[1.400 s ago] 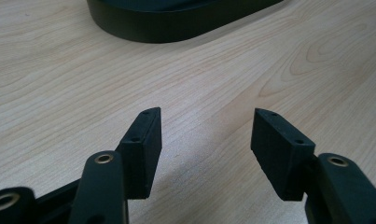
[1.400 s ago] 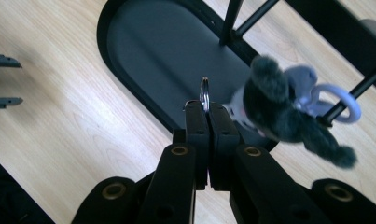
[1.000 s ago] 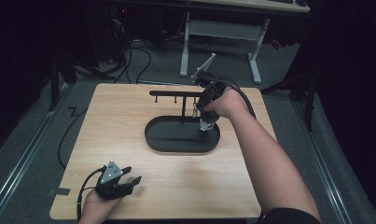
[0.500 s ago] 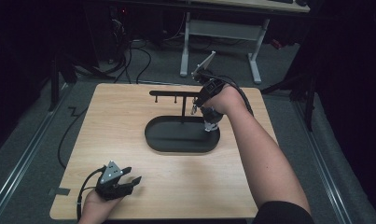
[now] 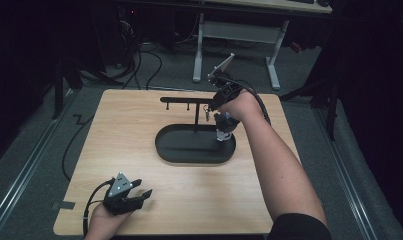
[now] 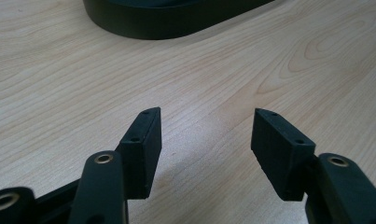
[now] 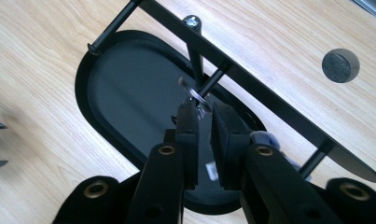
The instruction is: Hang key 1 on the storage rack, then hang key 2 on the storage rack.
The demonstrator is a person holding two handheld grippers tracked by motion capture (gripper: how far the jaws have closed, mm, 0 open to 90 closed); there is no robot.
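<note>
The left hand-held gripper [image 5: 134, 192] rests open and empty on the counter [image 5: 139, 125]. At the black stand [image 5: 195, 145], the right hand-held gripper [image 7: 203, 119] has just been opening, its jaws slightly apart around a key ring [image 7: 195, 93] hung on a peg. It should release fully, then withdraw straight without snagging the ring.
</note>
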